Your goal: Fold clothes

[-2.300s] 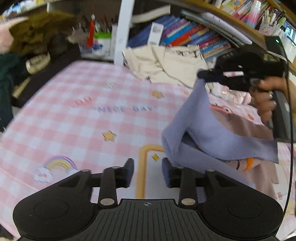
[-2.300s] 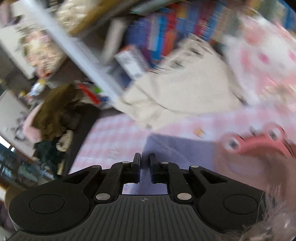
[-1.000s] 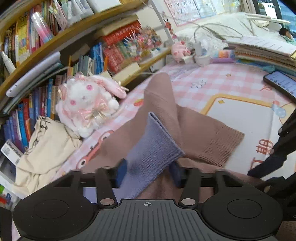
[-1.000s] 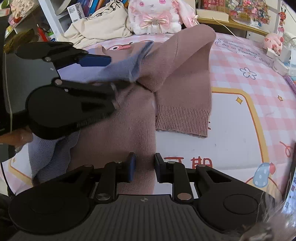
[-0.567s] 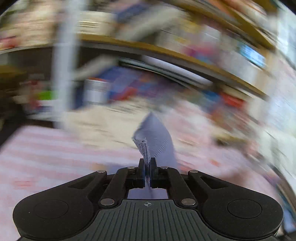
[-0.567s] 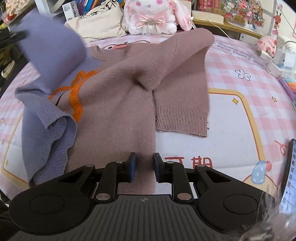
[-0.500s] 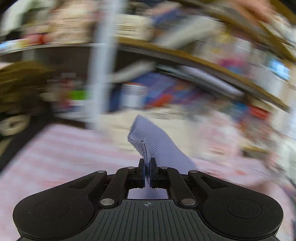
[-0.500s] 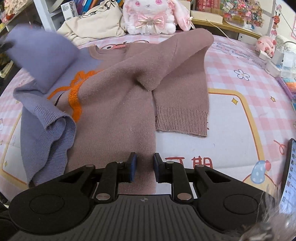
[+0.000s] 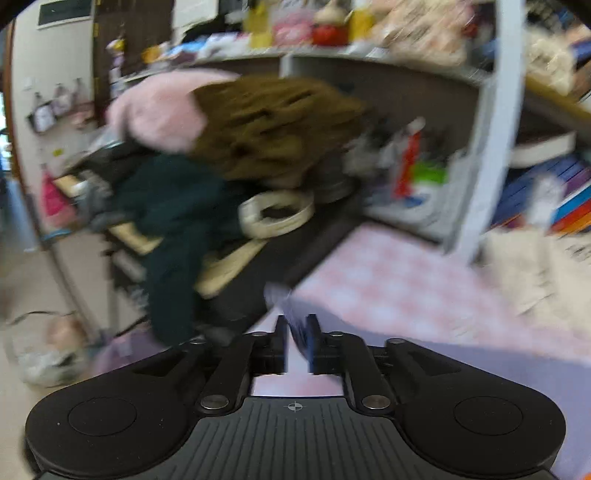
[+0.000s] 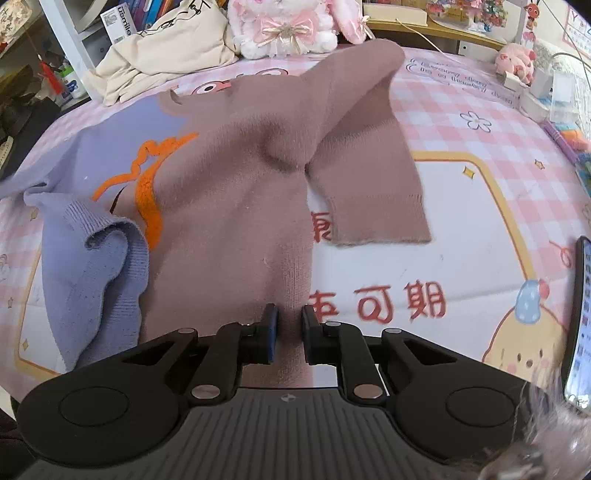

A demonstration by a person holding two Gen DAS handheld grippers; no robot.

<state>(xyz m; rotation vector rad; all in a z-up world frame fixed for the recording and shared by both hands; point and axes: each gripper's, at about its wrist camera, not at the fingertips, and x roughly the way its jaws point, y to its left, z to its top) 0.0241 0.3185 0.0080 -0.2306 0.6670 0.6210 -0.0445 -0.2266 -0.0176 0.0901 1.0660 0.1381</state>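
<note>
A brown and lavender knit sweater (image 10: 236, 177) with an orange motif lies on the pink checked bed cover (image 10: 480, 122). Its brown sleeve (image 10: 369, 166) lies folded down on the right; the lavender sleeve (image 10: 44, 162) stretches out to the left edge. My right gripper (image 10: 288, 334) hovers open over the sweater's bottom hem, nothing between its fingers. In the blurred left wrist view, my left gripper (image 9: 295, 341) is slightly parted, with the lavender sleeve end (image 9: 286, 310) still lying between the fingertips over the bed's left corner.
A beige garment (image 10: 166, 48) and a plush rabbit (image 10: 288, 26) sit at the bed's far edge by bookshelves. A phone (image 10: 578, 325) lies at the right. Beyond the left corner are dark clothes (image 9: 173, 221), a brown fuzzy heap (image 9: 273, 122) and a shelf post (image 9: 487, 140).
My left gripper swung the lavender sleeve out to the left and its fingers have parted from fully shut. The sleeve now lies flatter across the bed. The right gripper has stayed still.
</note>
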